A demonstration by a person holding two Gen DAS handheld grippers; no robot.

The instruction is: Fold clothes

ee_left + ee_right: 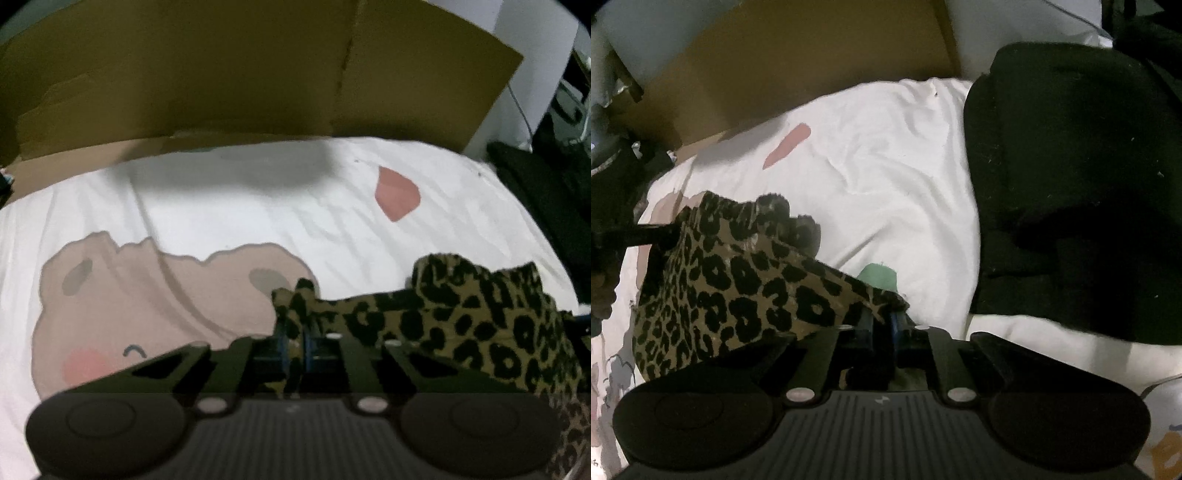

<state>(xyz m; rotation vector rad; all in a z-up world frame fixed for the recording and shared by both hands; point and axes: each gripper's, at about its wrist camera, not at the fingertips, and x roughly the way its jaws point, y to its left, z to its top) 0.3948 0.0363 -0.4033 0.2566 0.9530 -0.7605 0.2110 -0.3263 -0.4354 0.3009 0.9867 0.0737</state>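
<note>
The leopard-print garment is held up over the bed sheet, stretched between 2 tools. The left tool is clamped on 1 edge; the right tool is closed on another corner. The cloth is judged soft, light and limp, sagging between the grips, so edges and corners are the likeliest holds. Beneath lies a white bed sheet printed with cartoon figures; cardboard stands behind, and dark clothing is piled alongside.

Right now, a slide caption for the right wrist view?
Right tongs pinch a leopard-print garment over a white sheet.
</note>
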